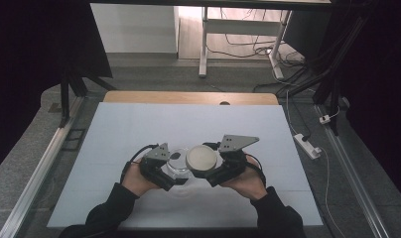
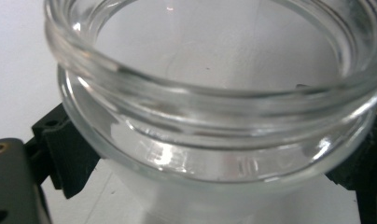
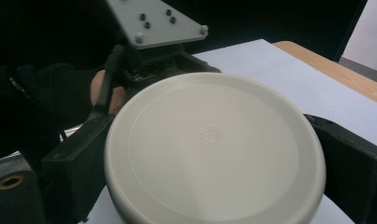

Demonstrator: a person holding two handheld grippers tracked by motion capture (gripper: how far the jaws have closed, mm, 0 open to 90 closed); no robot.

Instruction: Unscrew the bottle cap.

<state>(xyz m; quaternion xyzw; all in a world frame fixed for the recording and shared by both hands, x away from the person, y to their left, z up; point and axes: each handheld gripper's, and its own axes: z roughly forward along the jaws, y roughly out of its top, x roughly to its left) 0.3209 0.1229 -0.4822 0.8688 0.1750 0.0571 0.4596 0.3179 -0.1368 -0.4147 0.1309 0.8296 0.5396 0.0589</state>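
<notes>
The left gripper (image 1: 169, 174) is clamped on the glass jar (image 1: 177, 163), one black jaw on each side of the body below the threaded neck, as the left gripper view shows. This grip leaves the mouth (image 2: 214, 51) unobstructed and, in all likelihood, steadies the jar against turning. The jar is open and appears empty.

The right gripper (image 1: 212, 171) is closed on the round beige lid (image 1: 202, 157), jaws bearing on opposite points of its rim (image 3: 130, 196). The lid's flat top faces upward, roughly level, an attitude suited to seating it on the neck. In the high view the lid sits just beside the jar, on its right, possibly touching; it is not over the mouth.

Both items are held above the white surface (image 1: 139, 124), near the middle of its near edge, directly ahead of the person's hands (image 1: 248, 179). Judged from this arrangement, the step in hand concerns capping: the lid must shift left, centre on the mouth, then rotate.
</notes>
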